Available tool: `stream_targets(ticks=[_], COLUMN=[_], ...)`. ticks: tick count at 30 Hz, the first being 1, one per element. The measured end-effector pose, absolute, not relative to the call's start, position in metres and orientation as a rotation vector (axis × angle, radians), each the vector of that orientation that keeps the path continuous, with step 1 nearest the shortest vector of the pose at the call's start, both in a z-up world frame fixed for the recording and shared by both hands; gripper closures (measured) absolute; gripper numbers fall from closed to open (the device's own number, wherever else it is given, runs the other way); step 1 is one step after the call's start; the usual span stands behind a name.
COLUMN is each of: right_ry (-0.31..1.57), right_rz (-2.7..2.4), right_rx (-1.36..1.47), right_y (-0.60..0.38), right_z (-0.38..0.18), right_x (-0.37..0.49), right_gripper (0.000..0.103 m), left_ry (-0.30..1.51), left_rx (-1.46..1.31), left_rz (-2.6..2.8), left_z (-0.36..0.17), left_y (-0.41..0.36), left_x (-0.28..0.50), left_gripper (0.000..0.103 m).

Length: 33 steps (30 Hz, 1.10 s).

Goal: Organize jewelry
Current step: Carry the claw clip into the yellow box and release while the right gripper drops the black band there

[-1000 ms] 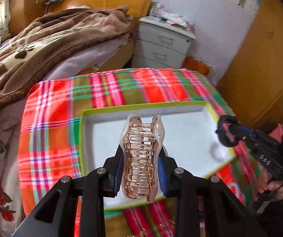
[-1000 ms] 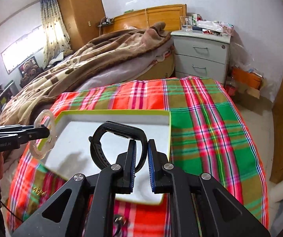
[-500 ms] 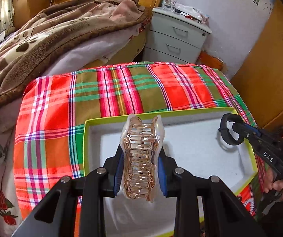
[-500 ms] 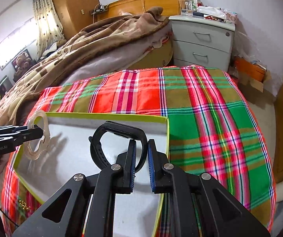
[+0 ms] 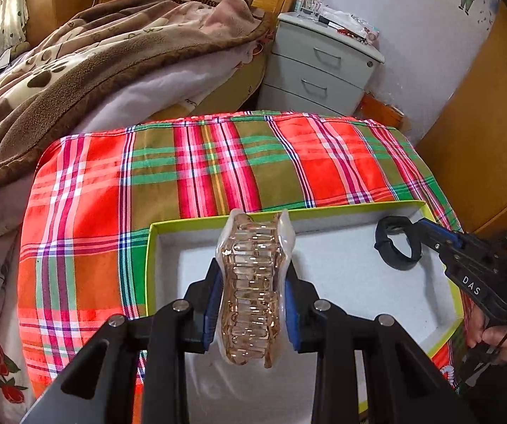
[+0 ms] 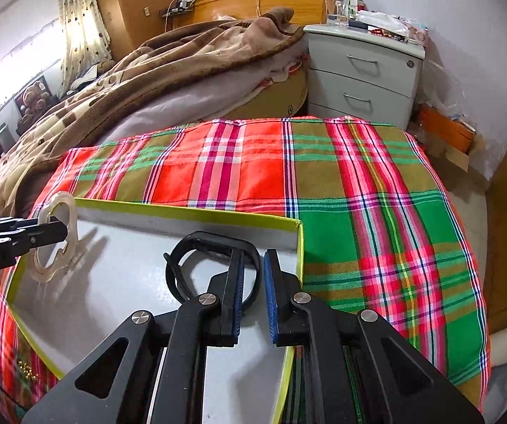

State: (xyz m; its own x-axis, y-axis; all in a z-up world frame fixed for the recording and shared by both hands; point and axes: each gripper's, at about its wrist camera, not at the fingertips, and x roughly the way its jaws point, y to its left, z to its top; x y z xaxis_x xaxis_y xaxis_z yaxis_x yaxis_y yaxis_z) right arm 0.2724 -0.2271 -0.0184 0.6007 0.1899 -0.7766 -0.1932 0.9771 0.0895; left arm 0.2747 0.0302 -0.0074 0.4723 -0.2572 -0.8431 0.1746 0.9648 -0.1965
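1. Jewelry in hand is two pieces: a rose-gold hair claw (image 5: 253, 282) and a black band (image 6: 211, 236). Both hang over the open box (image 5: 341, 207) and neither touches its white floor.
2. Left gripper (image 5: 252, 274) holds the hair claw between its blue pads. The jaws stand rather wide and have just opened a little, with the claw between them and not yet dropped.
3. Long axis of the claw runs along the fingers, toward the far rim of the box. It sits over the left half of the box, and its shadow lies on the floor below, so the way to go is straight down.
4. Right gripper (image 6: 254, 256) has narrow jaws that pinch one side of the black band. The loop sticks out forward, close to the right wall of the box.
5. I judge that the left hand is nearer to a release, because the floor under the claw is bare.
6. The two grippers are well apart, so they should not hit each other.
7. Around the box lies the plaid cloth (image 5: 218, 162). Behind it are a brown blanket (image 5: 76, 70) and a grey nightstand (image 5: 320, 67), both far from the work.
8. Some small gold thing (image 6: 27, 371) lies on the cloth beside the box, too small to tell what it is.
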Motion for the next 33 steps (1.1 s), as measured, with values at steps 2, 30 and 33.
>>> stream_targets(ticks=[2, 30, 33], right_ry=[0.896, 0.824, 0.814], right_rz=[0.219, 0.184, 0.182], right_rx=[-0.004, 0.043, 0.051], right_y=[-0.227, -0.236, -0.237], right_z=[-0.019, -0.001, 0.003], right_x=[0.272, 0.25, 0.244], right_gripper=[0.091, 0.085, 0.085], left_ry=[1.042, 0.916, 0.907], left_rx=[-0.072, -0.149, -0.161], left_rz=[-0.249, -0.141, -0.135], left_z=[-0.006, 0.026, 0.03], left_y=[0.029, 0.052, 0.055], left_x=[0.274, 0.253, 0.246], left_gripper=[0.069, 0.056, 0.056])
